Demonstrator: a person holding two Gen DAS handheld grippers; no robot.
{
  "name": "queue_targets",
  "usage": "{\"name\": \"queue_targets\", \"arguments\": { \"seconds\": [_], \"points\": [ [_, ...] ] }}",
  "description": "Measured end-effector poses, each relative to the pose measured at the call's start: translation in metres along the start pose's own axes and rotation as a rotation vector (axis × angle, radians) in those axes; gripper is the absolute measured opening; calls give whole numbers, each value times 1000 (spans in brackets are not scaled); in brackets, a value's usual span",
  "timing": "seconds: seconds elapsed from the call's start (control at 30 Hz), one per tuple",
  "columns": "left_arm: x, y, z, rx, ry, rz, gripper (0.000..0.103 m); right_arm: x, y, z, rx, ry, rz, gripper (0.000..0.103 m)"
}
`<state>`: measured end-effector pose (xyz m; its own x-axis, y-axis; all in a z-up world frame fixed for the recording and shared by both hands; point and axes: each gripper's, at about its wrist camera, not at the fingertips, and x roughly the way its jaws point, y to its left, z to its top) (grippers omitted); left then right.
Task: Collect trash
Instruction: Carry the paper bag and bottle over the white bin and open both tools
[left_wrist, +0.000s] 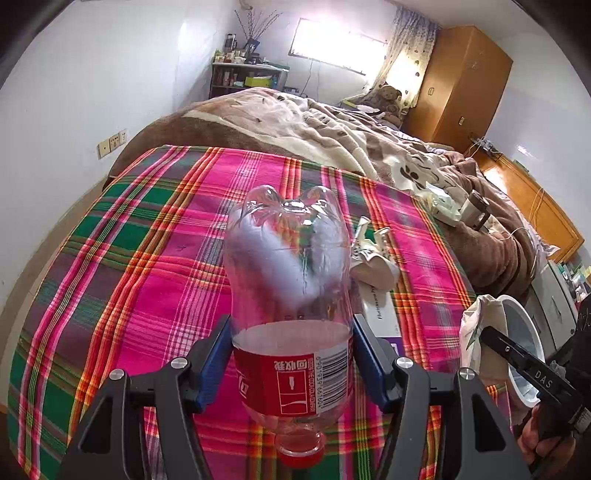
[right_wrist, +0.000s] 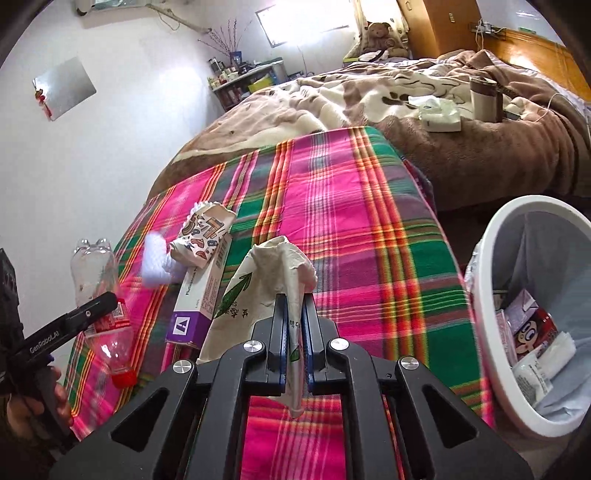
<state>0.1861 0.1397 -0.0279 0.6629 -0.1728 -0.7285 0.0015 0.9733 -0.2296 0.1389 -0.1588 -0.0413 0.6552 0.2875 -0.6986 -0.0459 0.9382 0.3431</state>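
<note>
My left gripper (left_wrist: 291, 332) is shut on an empty clear plastic bottle (left_wrist: 288, 280) with a red label and red cap, held above the plaid cloth (left_wrist: 147, 240); the bottle also shows in the right wrist view (right_wrist: 98, 284). My right gripper (right_wrist: 293, 299) is shut on a crumpled cream paper bag (right_wrist: 258, 280) with green print, also seen in the left wrist view (left_wrist: 474, 332). A white trash bin (right_wrist: 491, 258) with wrappers inside stands at the right, beside the bed (left_wrist: 532, 369). A purple-and-white box (right_wrist: 201, 295), a patterned paper cup (right_wrist: 203, 236) and white tissue (right_wrist: 157, 264) lie on the cloth.
A brown blanket (right_wrist: 461, 147) covers the rest of the bed, with a tissue pack (right_wrist: 439, 114) and a mug (right_wrist: 484, 98) on it. A shelf (left_wrist: 243, 74) and a wooden wardrobe (left_wrist: 461, 85) stand against the far wall.
</note>
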Motion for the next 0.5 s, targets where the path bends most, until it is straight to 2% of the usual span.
{"name": "queue_targets", "arguments": {
  "seconds": [0.5],
  "points": [
    [-35,-49,-12,56,-64,-75,62,-45,-25,4,24,-103,-22,7]
  ]
}}
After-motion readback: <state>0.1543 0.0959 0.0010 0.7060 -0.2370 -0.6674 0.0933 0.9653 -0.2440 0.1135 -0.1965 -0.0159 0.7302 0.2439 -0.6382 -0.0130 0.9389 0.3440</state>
